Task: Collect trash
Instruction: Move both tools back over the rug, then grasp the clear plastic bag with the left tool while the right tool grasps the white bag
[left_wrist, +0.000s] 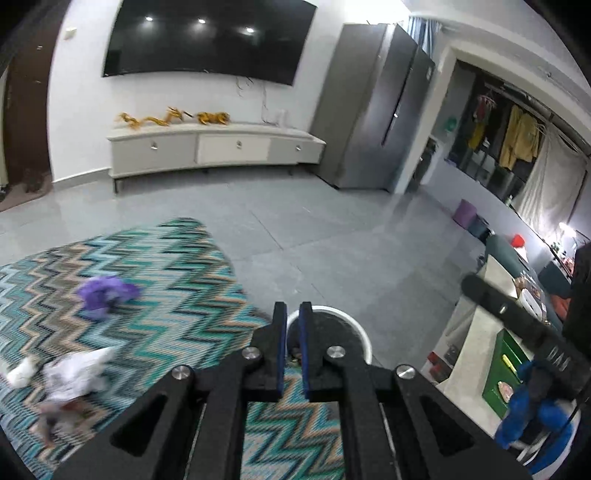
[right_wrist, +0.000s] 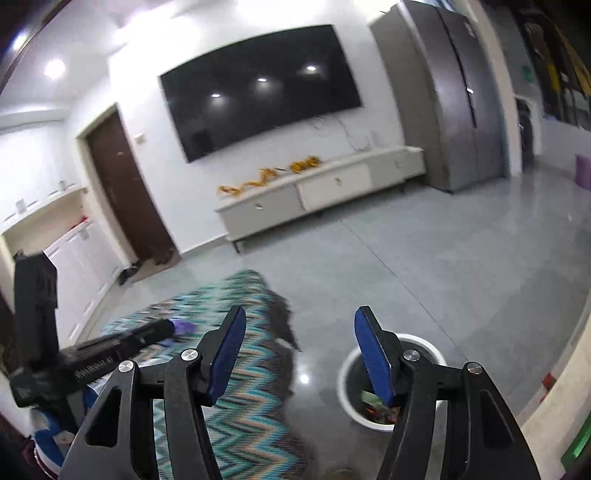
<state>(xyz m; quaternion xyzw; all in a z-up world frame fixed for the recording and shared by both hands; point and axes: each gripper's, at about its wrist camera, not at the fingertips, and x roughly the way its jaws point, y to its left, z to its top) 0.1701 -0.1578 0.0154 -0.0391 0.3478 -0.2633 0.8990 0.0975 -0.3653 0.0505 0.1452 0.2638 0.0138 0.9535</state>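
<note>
A white trash bin (left_wrist: 356, 326) with a dark liner stands on the grey floor just off the rug's edge. In the right wrist view the bin (right_wrist: 345, 373) holds colourful scraps (right_wrist: 376, 411). My left gripper (left_wrist: 292, 310) hovers above the bin's near rim, its jaws a narrow gap apart with nothing between them. My right gripper (right_wrist: 299, 317) is open wide and empty, raised over the floor to the left of the bin. On the zigzag rug (left_wrist: 177, 280) lie a crumpled purple wrapper (left_wrist: 107, 295) and a crumpled white paper (left_wrist: 74, 373), both blurred.
A white TV cabinet (left_wrist: 214, 147) and a grey fridge (left_wrist: 373, 110) stand along the far wall. A pale low table (left_wrist: 476, 339) with green items sits at the right. A dark door (right_wrist: 125, 192) is at the far left. Grey tile floor (left_wrist: 332, 240) lies between.
</note>
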